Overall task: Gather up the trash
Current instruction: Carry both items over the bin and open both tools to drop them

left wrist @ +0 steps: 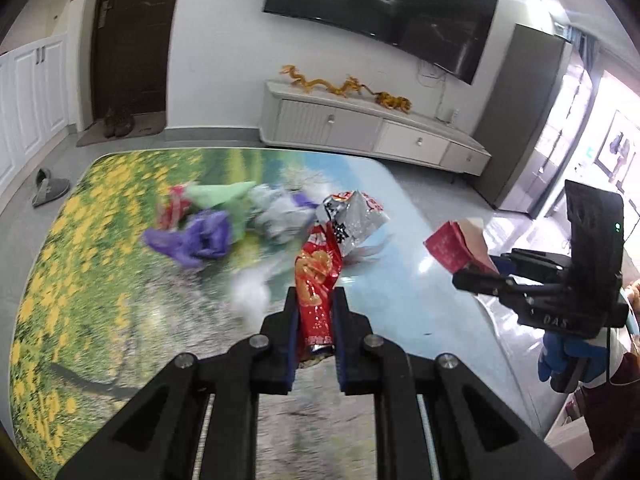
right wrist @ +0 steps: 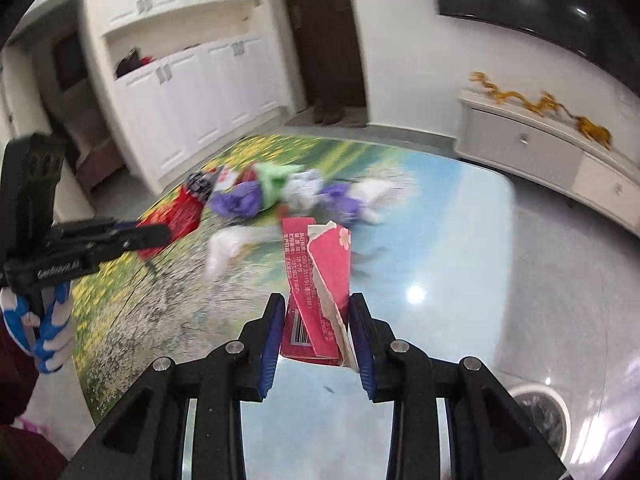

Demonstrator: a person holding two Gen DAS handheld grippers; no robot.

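1. Right now my left gripper (left wrist: 316,320) is clamped on a red snack wrapper (left wrist: 318,280), whose silver inner foil (left wrist: 352,216) flares open at the far end; the pack is lifted off the table (left wrist: 120,320).
2. My right gripper (right wrist: 316,320) pinches a torn pink carton (right wrist: 316,280) between its blue pads (right wrist: 272,328), held upright above the glossy tabletop.
3. On the carton I can read printed Chinese lines and what looks like "GB/T 31119", plus a barcode (right wrist: 300,330) near the bottom and a small pink flower mark (right wrist: 343,240). The wrapper's gold lettering is too blurred to read.
4. The left wrist view shows "DAS" on the right gripper's body; the right wrist view shows a "GenRobot" style marking on the left one, though I cannot read all of it.
5. The remaining trash pile (left wrist: 224,220) lies mid-table: purple, green and grey-white bags and wrappers, with a white crumpled tissue (left wrist: 252,292) nearer me.
6. Only the left view shows the grey slipper (left wrist: 50,190) on the floor and the whole wall television (left wrist: 380,12).
7. Only the right view shows the round bin (right wrist: 540,416) lined with a bag, down beside the table, and the white cupboards (right wrist: 192,112).
8. Both views catch the golden dragon ornament (left wrist: 340,86) on the low cabinet (left wrist: 360,128).
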